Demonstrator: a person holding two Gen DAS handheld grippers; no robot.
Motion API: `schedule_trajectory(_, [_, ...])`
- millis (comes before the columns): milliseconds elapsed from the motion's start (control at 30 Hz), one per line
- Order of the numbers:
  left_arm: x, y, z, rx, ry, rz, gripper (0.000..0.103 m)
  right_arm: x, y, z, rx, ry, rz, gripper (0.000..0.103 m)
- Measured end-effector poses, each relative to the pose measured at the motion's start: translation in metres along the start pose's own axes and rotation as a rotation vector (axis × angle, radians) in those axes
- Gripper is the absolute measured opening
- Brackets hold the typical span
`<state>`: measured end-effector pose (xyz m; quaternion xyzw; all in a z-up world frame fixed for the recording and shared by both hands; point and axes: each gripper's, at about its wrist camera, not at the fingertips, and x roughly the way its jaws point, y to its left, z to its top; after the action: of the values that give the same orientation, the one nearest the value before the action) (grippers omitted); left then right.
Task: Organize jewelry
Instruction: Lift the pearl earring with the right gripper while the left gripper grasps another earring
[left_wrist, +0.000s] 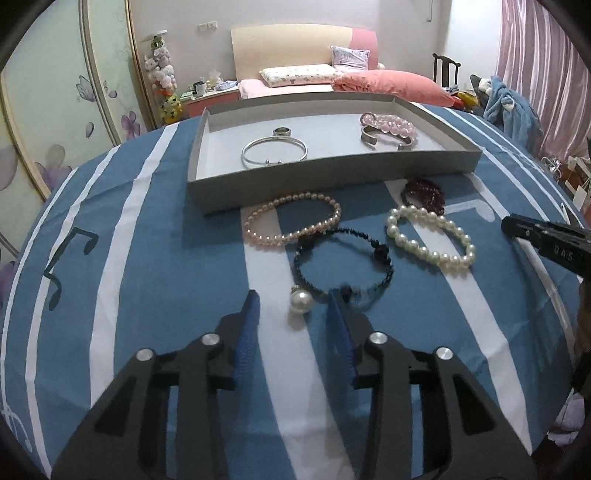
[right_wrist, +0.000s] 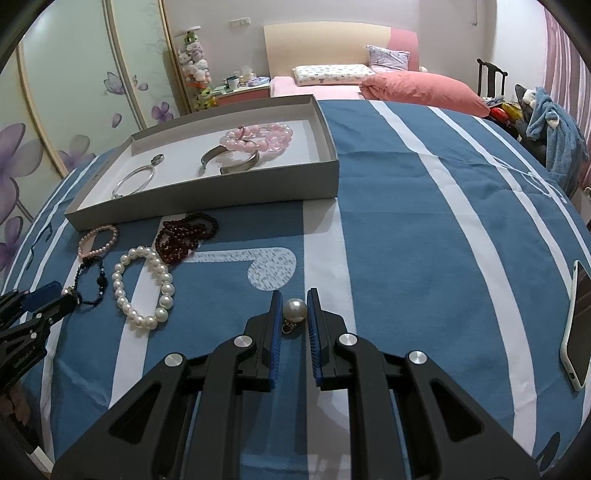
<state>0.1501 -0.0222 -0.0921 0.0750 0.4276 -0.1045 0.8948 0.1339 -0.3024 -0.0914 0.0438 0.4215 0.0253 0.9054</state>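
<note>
Your left gripper (left_wrist: 295, 299) hangs low over the desk (right_wrist: 406, 221) with its jaws spread wide, pointing toward the grey tray (left_wrist: 332, 181). The spread looks chosen to straddle the pearl charm (left_wrist: 299, 303) on the black beaded bracelet (left_wrist: 383, 255): the charm lies on the cloth between the pads, and the right-hand pad tip sits over the bracelet's near edge. Nothing is gripped yet. Ahead, the pink pearl bracelet (left_wrist: 337, 216), white pearl bracelet (left_wrist: 424, 253) and dark red beads (left_wrist: 424, 194) lie just outside the tray, probably waiting to join the pieces already inside it. Your right gripper (right_wrist: 294, 295) is level and close to the cloth, jaws narrowed so the pads appear to pinch a loose pearl drop (right_wrist: 294, 309) at the tips. A phone (right_wrist: 576, 325) lies well off to the right.
</note>
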Motion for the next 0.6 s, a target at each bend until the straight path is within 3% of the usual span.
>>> schedule_trajectory(67, [0.0015, 0.0010, 0.0022, -0.006, 0.000, -0.008, 0.027, 0.0001, 0.0011, -0.0001, -0.001, -0.001, 0.002, 0.014])
schedule_trajectory(267, [0.0031, 0.0015, 0.0037, -0.016, -0.001, -0.011, 0.015, -0.0002, 0.0013, -0.0006, -0.002, -0.004, 0.003, 0.014])
schedule_trajectory(600, [0.0036, 0.0016, 0.0043, -0.018, 0.000, -0.009, 0.015, -0.0004, 0.0020, -0.0015, 0.000, -0.003, -0.003, 0.015])
